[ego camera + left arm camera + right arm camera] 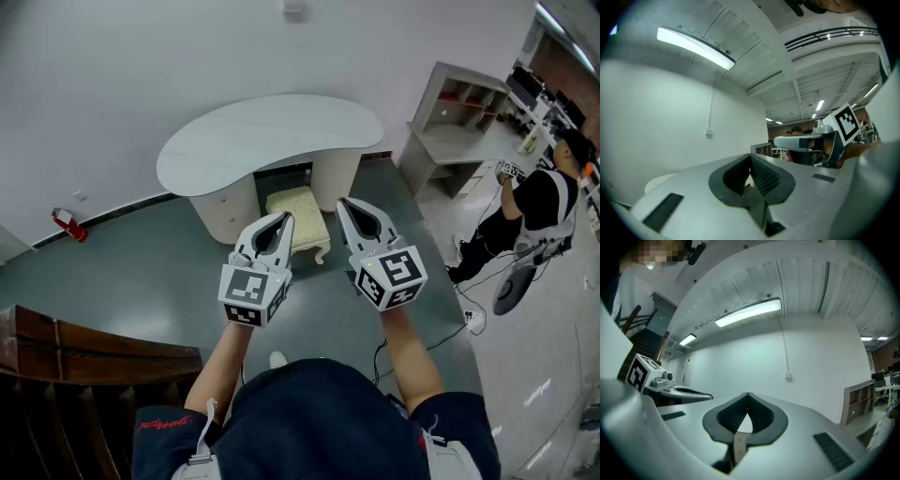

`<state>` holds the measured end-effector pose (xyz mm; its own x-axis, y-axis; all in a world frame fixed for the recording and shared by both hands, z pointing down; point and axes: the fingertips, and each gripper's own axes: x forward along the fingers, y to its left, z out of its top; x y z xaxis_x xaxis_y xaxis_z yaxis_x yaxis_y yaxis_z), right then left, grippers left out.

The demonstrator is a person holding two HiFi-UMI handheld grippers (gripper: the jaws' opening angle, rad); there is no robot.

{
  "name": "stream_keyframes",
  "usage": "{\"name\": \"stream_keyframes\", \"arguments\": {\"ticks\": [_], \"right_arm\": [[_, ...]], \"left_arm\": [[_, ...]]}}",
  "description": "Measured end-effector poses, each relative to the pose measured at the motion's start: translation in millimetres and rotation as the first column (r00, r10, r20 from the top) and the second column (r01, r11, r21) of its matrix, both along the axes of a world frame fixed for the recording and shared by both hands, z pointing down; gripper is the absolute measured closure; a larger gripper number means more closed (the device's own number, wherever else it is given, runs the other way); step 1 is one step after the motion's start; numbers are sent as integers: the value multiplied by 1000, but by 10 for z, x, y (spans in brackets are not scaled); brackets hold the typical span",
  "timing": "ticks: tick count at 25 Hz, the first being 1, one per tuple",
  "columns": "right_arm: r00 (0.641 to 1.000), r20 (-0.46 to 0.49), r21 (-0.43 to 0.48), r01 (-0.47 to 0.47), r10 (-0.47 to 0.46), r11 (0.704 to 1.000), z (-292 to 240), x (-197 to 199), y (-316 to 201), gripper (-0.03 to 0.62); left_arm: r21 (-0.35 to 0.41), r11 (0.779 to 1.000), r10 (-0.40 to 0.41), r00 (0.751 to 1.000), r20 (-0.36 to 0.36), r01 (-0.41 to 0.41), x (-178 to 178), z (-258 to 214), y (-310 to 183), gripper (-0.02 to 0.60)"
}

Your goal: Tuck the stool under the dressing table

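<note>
Ahead of both tools, in the head view, the stool [298, 210] stands on the floor with its cream seat partly inside the opening under the white desk [272, 131]. It shows between the tips of the left tool [284, 221] and the right tool [345, 206], which are held in the air, apart from it. From the left gripper view, the left tool [750, 157] has its jaws pressed together on nothing. From the right gripper view, the right tool [747, 394] is likewise closed and empty.
</note>
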<state>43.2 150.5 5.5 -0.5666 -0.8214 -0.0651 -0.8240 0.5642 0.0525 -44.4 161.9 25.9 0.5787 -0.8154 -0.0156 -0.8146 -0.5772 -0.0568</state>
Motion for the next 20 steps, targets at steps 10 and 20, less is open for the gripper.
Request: {"name": "stream_keyframes", "arguments": {"ticks": [10,20], "right_arm": [[1000,-2,-6,-14,14,1000,47,132,31,580],[1000,-25,-2,-12,12,1000,110,242,76,580]], "left_arm": [[0,1000,5,1000,12,-5,123,-1,36,566],[-7,1000,11,1000,28,-11,287,65,20,566]]}}
